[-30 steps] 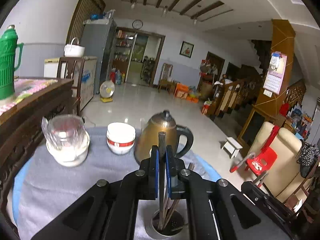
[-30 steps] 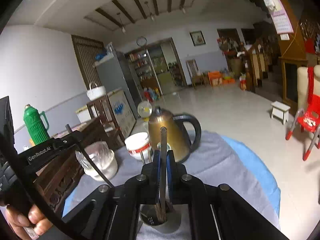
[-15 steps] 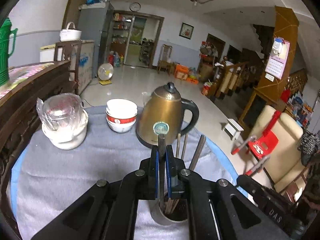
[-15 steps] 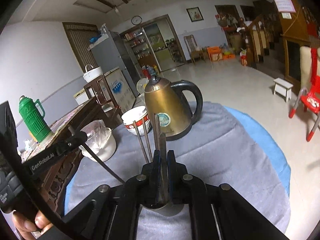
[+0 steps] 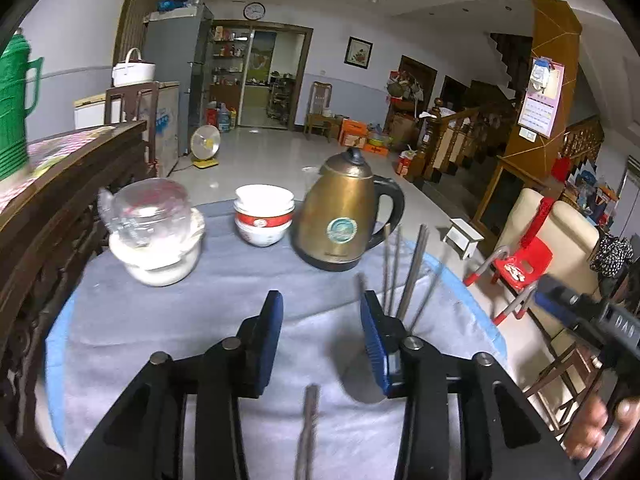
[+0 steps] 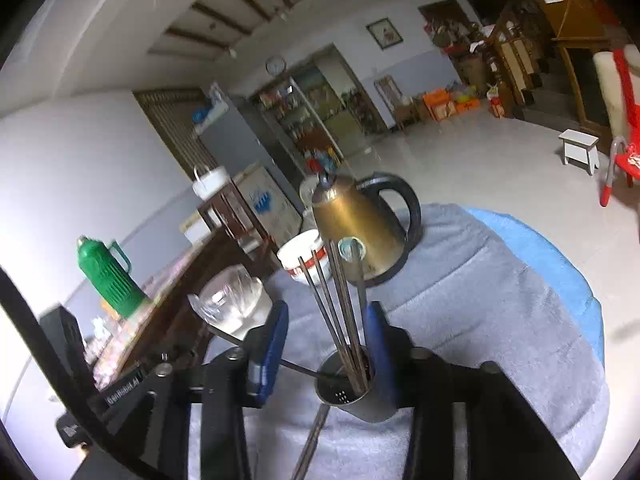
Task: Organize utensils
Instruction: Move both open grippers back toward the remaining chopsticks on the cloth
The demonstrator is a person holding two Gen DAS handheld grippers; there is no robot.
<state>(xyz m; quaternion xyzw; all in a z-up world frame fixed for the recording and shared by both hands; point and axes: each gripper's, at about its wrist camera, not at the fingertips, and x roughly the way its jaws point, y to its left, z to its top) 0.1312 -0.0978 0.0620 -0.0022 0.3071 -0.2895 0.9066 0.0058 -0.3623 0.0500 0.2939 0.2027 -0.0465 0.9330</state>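
A metal holder cup (image 6: pixel 347 386) stands on the grey cloth with several dark chopsticks (image 6: pixel 334 304) upright in it. My right gripper (image 6: pixel 326 344) is open, its blue pads on either side of the cup's top. One dark utensil (image 6: pixel 310 446) lies on the cloth just in front of the cup. In the left wrist view my left gripper (image 5: pixel 322 334) is open and empty above the cloth. The chopsticks (image 5: pixel 404 276) rise just behind its right finger, and the same loose utensil (image 5: pixel 306 428) lies below between the fingers.
A bronze kettle (image 5: pixel 344 222), stacked white bowls (image 5: pixel 264 220) and a bagged glass jar on a white bowl (image 5: pixel 154 234) stand at the table's back. A dark wooden cabinet (image 5: pixel 52 200) with a green thermos (image 6: pixel 106 274) is at the left. The table edge drops off at the right.
Both grippers have opened and let go of the chopsticks they held. Both have pulled back from the cup. One utensil now lies on the cloth.
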